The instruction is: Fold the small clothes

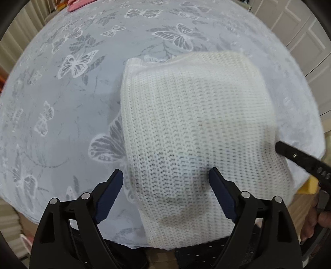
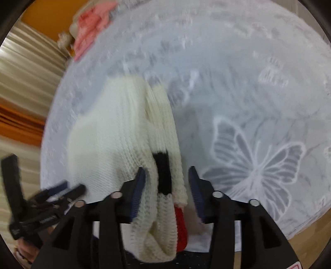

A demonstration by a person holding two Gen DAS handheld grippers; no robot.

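A round table under a pale grey-blue cloth patterned with white butterflies (image 1: pixel 72 62) fills most of both views. Beige pleated curtains (image 2: pixel 26 68) hang behind it beside an orange wall (image 2: pixel 47 18). White panelled doors (image 1: pixel 300 27) stand on the other side. Pink cloth (image 2: pixel 93 22) lies at the table's far edge.
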